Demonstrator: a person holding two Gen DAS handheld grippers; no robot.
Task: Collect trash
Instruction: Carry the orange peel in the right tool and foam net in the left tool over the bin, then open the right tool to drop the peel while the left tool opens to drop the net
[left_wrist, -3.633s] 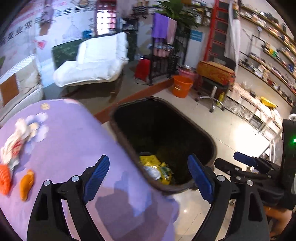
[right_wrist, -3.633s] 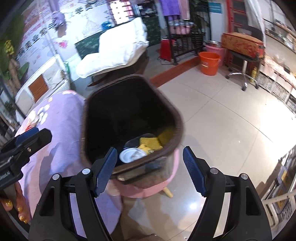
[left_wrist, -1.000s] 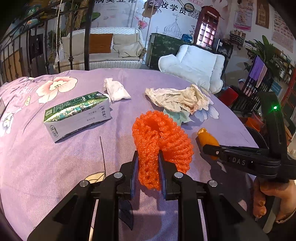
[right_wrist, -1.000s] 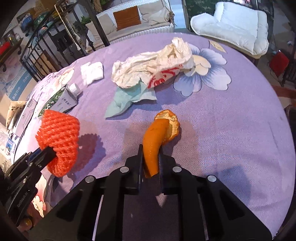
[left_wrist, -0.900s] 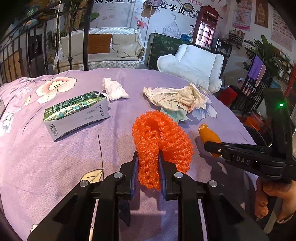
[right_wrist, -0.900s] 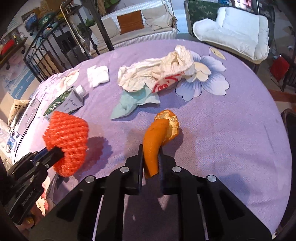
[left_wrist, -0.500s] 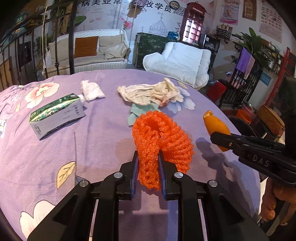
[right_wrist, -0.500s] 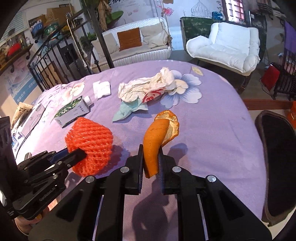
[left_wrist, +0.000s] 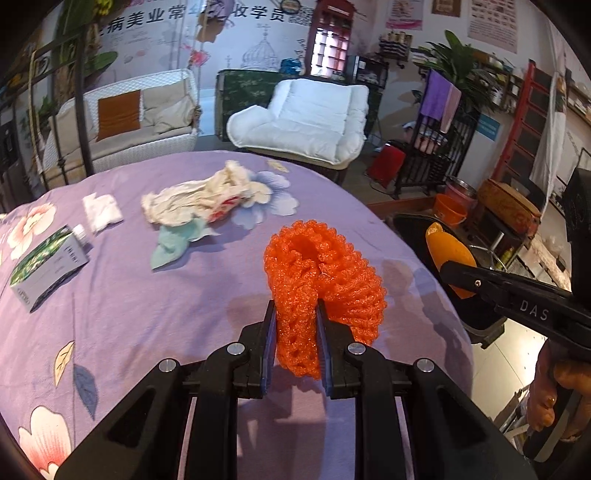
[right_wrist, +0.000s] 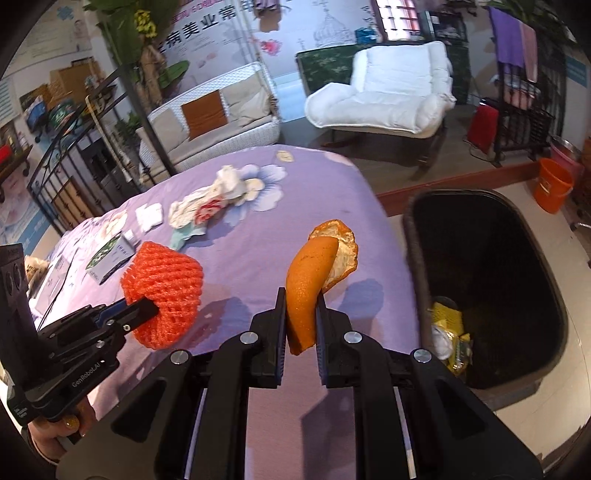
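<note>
**Both grippers loaded above the surface**

L gripper: fingers clenched on orange foam net. R gripper: fingers clenched on orange peel, held nr bin w/ trash inside, just beside the purple surface. Tissues, carton lie on it.

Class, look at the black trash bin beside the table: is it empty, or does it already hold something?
Not empty. The black trash bin has yellow wrappers and other scraps at its bottom, well below the rim.

The black bin gapes open beside the table edge, seemingly nothing above it.
</note>
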